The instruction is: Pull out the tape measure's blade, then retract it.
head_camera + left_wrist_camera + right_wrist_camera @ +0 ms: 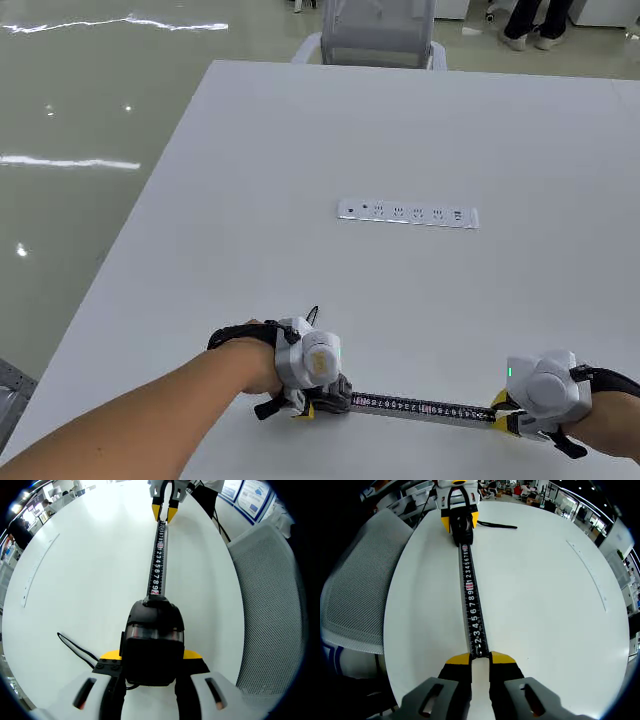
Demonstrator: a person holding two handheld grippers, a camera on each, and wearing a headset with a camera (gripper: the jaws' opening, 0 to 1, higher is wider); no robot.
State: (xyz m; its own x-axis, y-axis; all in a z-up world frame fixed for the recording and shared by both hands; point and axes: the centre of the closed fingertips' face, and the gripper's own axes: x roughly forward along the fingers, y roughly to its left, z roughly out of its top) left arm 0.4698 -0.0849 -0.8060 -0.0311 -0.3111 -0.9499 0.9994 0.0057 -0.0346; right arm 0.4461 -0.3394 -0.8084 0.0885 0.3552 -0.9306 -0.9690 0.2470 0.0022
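tape measure (152, 635) gripped by left gripper (152, 656), blade (470, 595) (extended) pinched in right gripper (480, 659).

Open-plan office or lab space. Big white counter (300, 150) with a power strip (408, 213) on it, grey mesh office chair (378, 30) at its far end, glossy pale-green floor (90, 110). Posters (255, 492) on a wall, ceiling light strips (580, 490) over cluttered desks (520, 489) in the background, a person's legs (530, 22) beyond the chair.
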